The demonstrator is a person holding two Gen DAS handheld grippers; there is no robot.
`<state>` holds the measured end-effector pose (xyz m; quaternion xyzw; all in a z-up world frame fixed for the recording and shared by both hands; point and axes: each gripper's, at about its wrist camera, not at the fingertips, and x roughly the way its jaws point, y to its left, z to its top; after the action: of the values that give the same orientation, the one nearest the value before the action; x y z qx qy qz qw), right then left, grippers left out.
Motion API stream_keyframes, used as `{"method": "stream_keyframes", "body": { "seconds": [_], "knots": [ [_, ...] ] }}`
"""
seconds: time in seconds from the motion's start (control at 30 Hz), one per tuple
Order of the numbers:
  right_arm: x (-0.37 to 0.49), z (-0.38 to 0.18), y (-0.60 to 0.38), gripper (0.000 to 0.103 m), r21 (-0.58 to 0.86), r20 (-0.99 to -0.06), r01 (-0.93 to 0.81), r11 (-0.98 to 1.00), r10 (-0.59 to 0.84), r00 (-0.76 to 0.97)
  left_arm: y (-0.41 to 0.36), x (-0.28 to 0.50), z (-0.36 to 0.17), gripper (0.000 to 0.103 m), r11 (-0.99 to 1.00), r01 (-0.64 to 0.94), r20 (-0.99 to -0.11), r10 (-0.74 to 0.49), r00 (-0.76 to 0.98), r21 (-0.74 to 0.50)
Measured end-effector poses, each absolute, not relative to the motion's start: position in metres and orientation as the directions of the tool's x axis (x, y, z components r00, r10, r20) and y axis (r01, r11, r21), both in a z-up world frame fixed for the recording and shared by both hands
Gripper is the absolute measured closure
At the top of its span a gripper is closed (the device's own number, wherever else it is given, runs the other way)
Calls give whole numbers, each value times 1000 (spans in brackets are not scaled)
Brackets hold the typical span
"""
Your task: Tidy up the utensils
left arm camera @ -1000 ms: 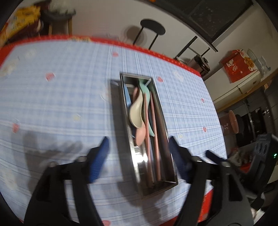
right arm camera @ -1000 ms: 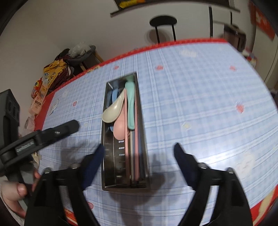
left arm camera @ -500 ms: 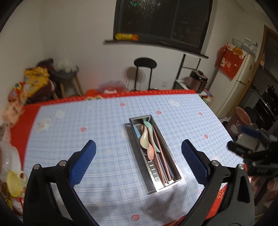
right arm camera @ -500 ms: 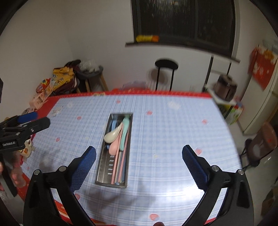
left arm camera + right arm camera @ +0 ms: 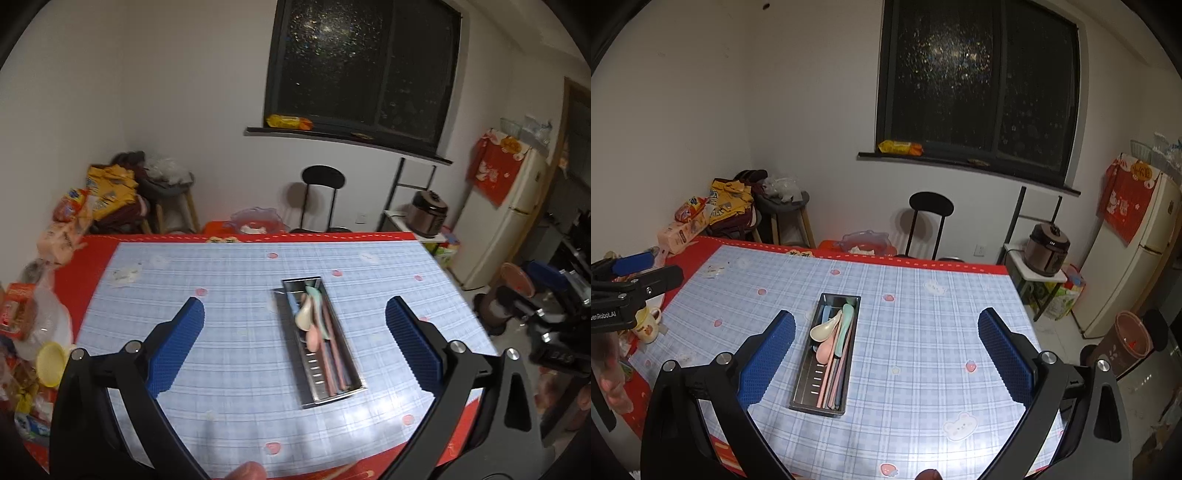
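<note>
Both grippers hung above the table [image 5: 923,350], holding nothing. The left gripper [image 5: 294,345] had its blue fingers [image 5: 177,345] spread wide; its jaws had just been opening, with nothing between them. The right gripper [image 5: 886,356] stood likewise — jaws just opened, pads far apart, empty.

The metal tray [image 5: 801,380] lay low and centre in the right wrist view, slightly right of centre in the left wrist view, flat on the checked cloth. Inside it: a cream spoon [image 5: 823,329], a pink spoon [image 5: 827,347], a mint spoon [image 5: 846,326], a blue piece partly hidden, and pink chopsticks [image 5: 831,376] running lengthwise. No loose utensil was visible on the cloth, so the sorting looked finished, or nearly.

Risks, as judged:
- The spoons were stacked across each other, not nested — a bump to the tray could tip the cream one over the rim.
- A careless descent of either gripper could strike the tray edge and slide it on the smooth cloth.
- The clutter at the left edge, including a mug [image 5: 646,325], sat near the left gripper; a sideways swing might knock it.
</note>
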<state>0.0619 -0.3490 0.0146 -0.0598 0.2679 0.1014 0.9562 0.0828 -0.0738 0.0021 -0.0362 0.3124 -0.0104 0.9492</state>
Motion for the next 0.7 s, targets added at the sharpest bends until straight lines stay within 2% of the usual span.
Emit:
{"method": "stream_keyframes", "body": {
  "seconds": [0.1, 0.33, 0.7],
  "knots": [
    [56, 17, -353, 6, -65, -521, -214, 975, 150, 840, -81, 77, 4, 6, 1000, -24, -590, 13, 807, -11],
    [53, 18, -364, 6, -60, -516, -182, 982, 125, 848, -93, 74, 7, 6, 999, -12, -584, 27, 811, 30],
    [52, 15, -372, 6, -55, -513, -153, 987, 104, 852, -107, 75, 13, 6, 999, 15, -575, 11, 818, 40]
  ]
}}
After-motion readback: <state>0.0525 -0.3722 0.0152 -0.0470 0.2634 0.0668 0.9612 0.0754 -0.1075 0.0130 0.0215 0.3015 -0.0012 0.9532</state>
